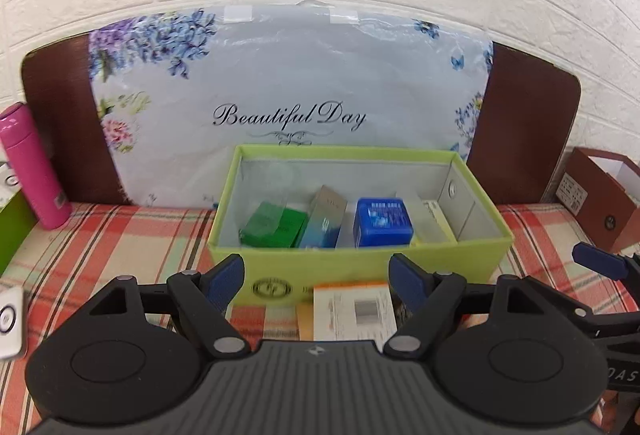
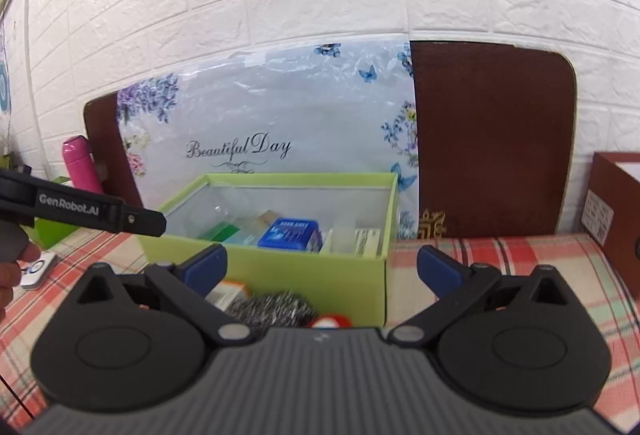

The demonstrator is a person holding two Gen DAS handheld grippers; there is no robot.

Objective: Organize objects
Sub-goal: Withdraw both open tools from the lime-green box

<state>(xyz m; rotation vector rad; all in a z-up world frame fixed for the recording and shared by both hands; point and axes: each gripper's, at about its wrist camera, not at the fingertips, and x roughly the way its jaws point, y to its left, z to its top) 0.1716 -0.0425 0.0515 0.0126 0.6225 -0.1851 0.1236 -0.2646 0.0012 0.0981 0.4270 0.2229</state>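
A light green open box (image 1: 352,267) stands on the plaid cloth, also in the right wrist view (image 2: 352,275). Inside lie a green box (image 1: 276,225), a teal carton (image 1: 324,221), a blue box (image 1: 382,223) and a pale box (image 1: 434,221). My left gripper (image 1: 318,277) is open and empty, just in front of the box, above an orange-and-white box (image 1: 348,311). My right gripper (image 2: 322,269) is open and empty, above a steel scourer (image 2: 274,309) and a red-and-white object (image 2: 330,321) by the box's near wall.
A pink bottle (image 1: 34,171) stands at the left. A floral "Beautiful Day" bag (image 1: 288,91) leans on a brown headboard (image 1: 524,123). A brown carton (image 1: 600,195) sits at the right. A white device (image 1: 10,321) lies at the near left. The left gripper's body (image 2: 80,209) shows in the right wrist view.
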